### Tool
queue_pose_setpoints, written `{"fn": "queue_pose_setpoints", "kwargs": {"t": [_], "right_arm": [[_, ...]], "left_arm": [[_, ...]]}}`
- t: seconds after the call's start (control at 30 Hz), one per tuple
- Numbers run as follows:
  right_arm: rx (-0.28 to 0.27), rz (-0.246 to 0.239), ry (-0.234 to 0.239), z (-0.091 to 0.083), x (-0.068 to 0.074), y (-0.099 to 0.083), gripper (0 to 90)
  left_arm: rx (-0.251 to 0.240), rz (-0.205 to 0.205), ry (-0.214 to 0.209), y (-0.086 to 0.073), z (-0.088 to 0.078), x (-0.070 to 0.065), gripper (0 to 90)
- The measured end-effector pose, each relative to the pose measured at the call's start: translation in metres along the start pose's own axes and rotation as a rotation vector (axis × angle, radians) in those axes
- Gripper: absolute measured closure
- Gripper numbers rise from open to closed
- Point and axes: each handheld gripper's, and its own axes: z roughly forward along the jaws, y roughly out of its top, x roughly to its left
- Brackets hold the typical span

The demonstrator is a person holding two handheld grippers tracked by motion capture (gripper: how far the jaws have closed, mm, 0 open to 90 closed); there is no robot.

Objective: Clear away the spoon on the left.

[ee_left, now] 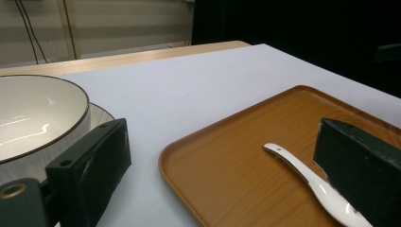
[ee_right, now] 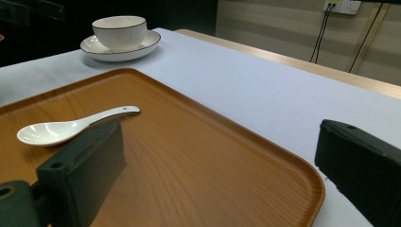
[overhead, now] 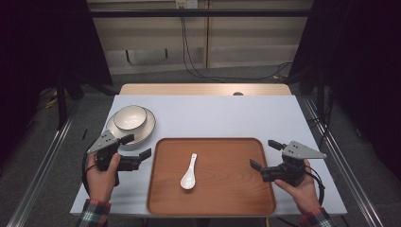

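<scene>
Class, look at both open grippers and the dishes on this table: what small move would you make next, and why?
Probably ease the left gripper toward the white bowl with a dark rim on its white plate. Its jaws stand open just beside that stack, while the brown wooden tray holds a white ceramic spoon with room beside it.

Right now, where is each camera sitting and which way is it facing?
High view: above the person's side of the table, looking forward and down on the tray, spoon, bowl and plate; both hands, the left gripper and right gripper show.
Left gripper view: rides on the left gripper, looking across the table between bowl and tray; its two open black jaws show.
Right gripper view: rides on the right gripper, looking across the tray toward the bowl; its open jaws show.
Shared: both gripper views show the spoon and tray.
</scene>
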Motion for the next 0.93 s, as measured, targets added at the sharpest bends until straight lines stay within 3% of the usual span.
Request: {"fn": "queue_pose_setpoints", "kwargs": {"t": [0.3, 0.6, 0.63, 0.93], "right_arm": [[-0.001, 0.002, 0.004, 0.000, 0.000, 0.000, 2.0], [0.005, -0.004, 0.005, 0.000, 0.000, 0.000, 2.0], [0.005, -0.004, 0.006, 0.000, 0.000, 0.000, 1.9], [0.010, -0.009, 0.006, 0.001, 0.000, -0.001, 2.0]], "left_arm": [[-0.007, 0.026, 0.008, -0.003, -0.006, 0.004, 4.9], [-0.020, 0.030, -0.015, -0.004, -0.009, 0.007, 5.2], [-0.018, 0.030, 0.002, -0.004, -0.010, 0.006, 5.2], [-0.022, 0.047, 0.009, -0.005, -0.012, 0.007, 5.7]]}}
